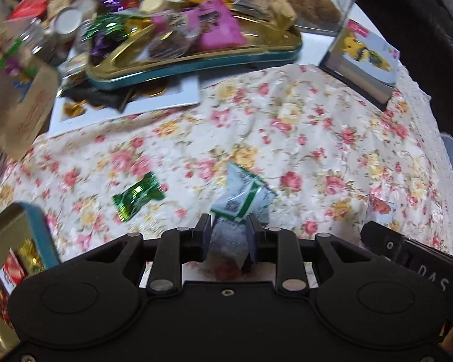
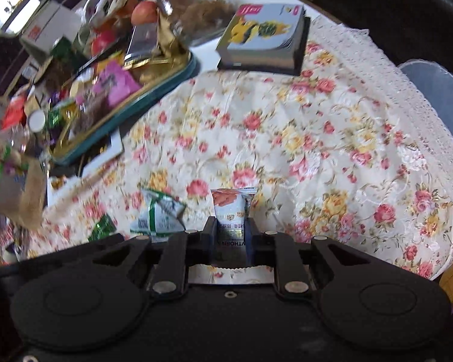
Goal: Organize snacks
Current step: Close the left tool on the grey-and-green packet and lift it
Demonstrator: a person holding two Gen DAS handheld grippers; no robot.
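On the floral-clothed bench [image 1: 302,138], I have each gripper's fingers pinching a packet, left gripper [image 1: 229,233] the green-white packet [image 1: 241,196], right gripper [image 2: 230,235] the orange-white packet [image 2: 231,208]; a green candy [image 1: 139,194] lies loose lower left, the snack tin [image 1: 196,66] upper left.

Blurred tray [image 1: 196,66] snacks; corner tin [image 1: 18,241] cropped by frame

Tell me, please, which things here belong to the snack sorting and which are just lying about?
Job: white-green snack packet in left gripper; white-orange snack packet in right gripper; green foil candy; gold tin tray.
Lying about: picture book; brown paper bag.
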